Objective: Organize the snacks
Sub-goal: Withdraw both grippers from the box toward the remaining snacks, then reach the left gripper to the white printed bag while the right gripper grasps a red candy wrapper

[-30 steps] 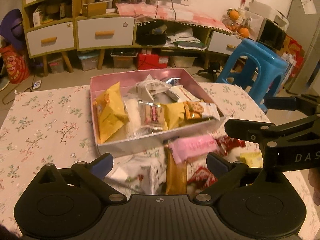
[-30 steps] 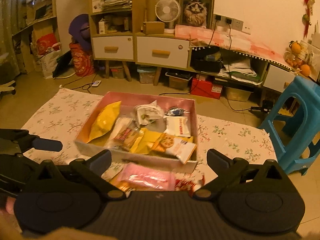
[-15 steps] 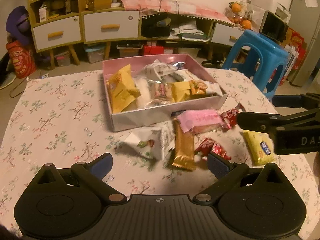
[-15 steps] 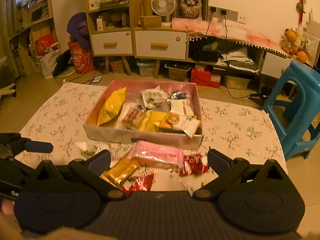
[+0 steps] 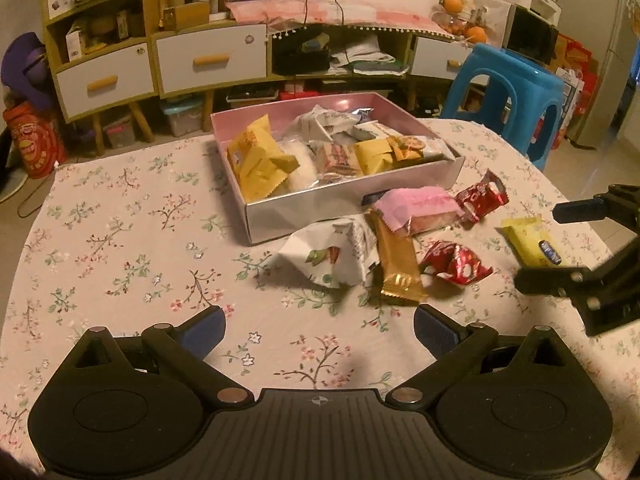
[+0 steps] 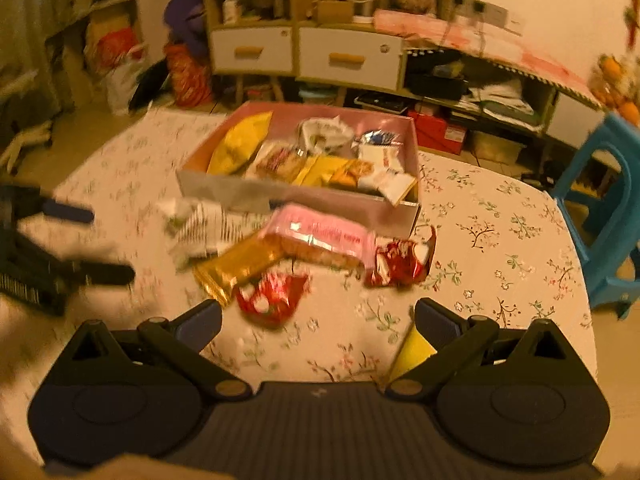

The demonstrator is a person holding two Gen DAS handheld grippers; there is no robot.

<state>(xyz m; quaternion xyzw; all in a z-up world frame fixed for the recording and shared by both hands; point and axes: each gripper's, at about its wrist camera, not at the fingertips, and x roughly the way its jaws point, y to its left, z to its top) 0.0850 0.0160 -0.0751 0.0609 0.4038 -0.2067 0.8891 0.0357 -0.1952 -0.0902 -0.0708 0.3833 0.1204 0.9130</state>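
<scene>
Both my grippers spread wide, empty, above the floral table.
Left gripper [image 5: 318, 330] and right gripper [image 6: 318, 322] face loose snacks: pink packet [image 5: 416, 209], gold bar [image 5: 396, 258], white bag [image 5: 334, 252], just beside the pink box [image 5: 352, 200].

Bare flowered tablecloth [image 5: 120, 240] fills the left and lower centre of the left wrist frame, giving open passage there. At centre right, loose packets crowd the near wall of the pink cardboard box [image 5: 344, 204]: a white pouch [image 5: 332, 252], gold bar [image 5: 396, 264], pink pack [image 5: 420, 208] and red wrappers [image 5: 456, 264].
</scene>
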